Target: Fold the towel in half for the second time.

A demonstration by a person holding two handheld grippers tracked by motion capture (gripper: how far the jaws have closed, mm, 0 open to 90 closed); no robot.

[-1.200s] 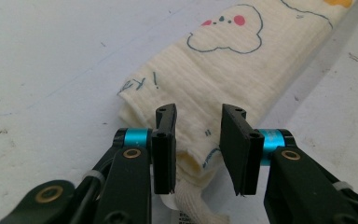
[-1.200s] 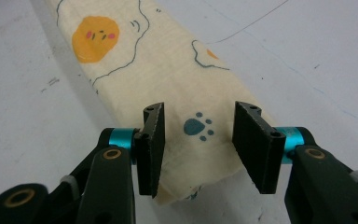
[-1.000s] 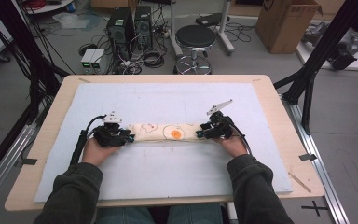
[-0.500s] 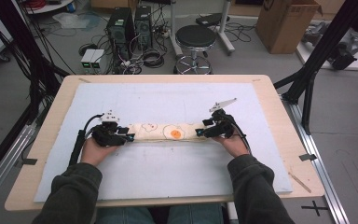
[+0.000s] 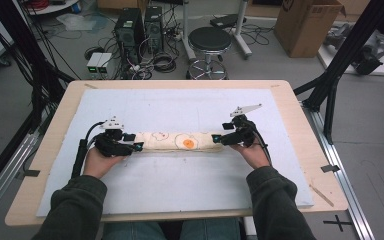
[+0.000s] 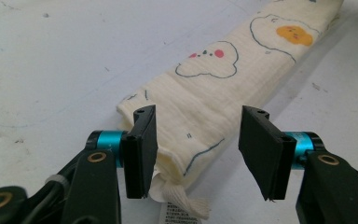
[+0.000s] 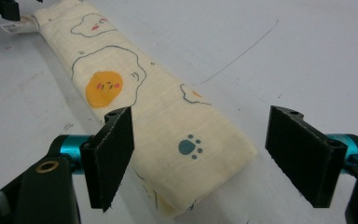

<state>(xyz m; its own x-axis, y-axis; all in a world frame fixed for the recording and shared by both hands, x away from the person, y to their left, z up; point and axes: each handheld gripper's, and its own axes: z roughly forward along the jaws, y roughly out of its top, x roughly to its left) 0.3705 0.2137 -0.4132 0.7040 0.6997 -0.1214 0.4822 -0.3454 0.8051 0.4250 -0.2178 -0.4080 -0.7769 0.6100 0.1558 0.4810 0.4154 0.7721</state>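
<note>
High view: left gripper point(image 5: 136, 146) and right gripper point(image 5: 218, 138), jaws apart, at folded cloth point(image 5: 177, 142) ends

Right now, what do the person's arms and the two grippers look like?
Dark olive-green sleeves cover both forearms. The left gripper and right gripper are black, each with two flat rectangular black jaws on cyan barrels, brass-coloured pivot rings, a grey triangular top plate and a trailing black cable.

Both forearms enter from the bottom of the high view — the left gripper point(image 5: 130, 146) sits left of centre, the right gripper point(image 5: 219, 139) right of centre. Each points inward toward the other, jaws spread apart.
</note>
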